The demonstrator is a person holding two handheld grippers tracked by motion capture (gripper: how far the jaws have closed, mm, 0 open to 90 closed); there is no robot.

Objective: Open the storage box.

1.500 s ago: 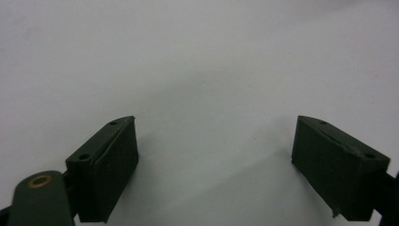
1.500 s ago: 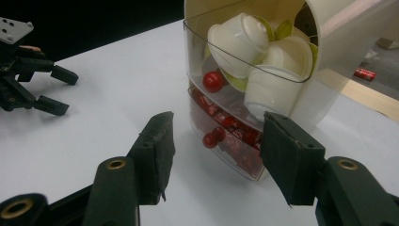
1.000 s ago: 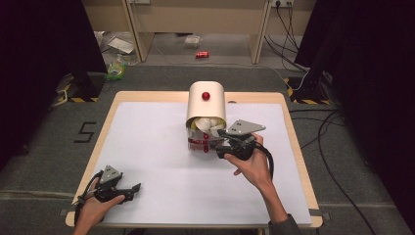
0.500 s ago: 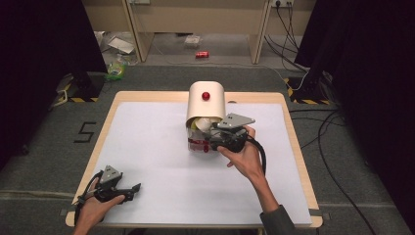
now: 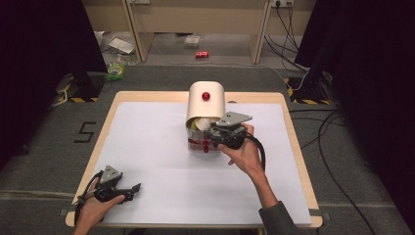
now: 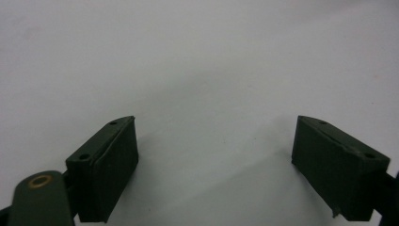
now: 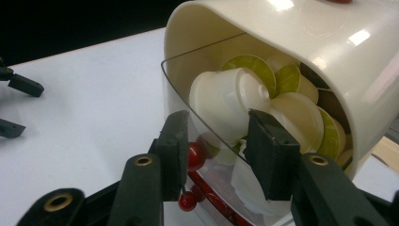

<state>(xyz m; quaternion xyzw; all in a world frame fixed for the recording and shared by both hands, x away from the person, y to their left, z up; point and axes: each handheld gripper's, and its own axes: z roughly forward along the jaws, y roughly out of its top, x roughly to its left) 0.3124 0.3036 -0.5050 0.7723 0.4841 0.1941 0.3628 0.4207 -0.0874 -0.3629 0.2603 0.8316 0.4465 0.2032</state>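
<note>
Two grippers: right gripper (image 7: 214,141) jaws just closing around a cream capsule (image 7: 226,106), pad contact unclear; left gripper (image 6: 216,165) jaws wide apart.

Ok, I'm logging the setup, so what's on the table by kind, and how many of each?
Capsule bin: 1
Grippers: 2, the left gripper and the right gripper. The right gripper's fingers have just been closing, with a cream capsule between them.
Total: 3
Capsules in the bin: cream and green, too heaped to count.
</note>
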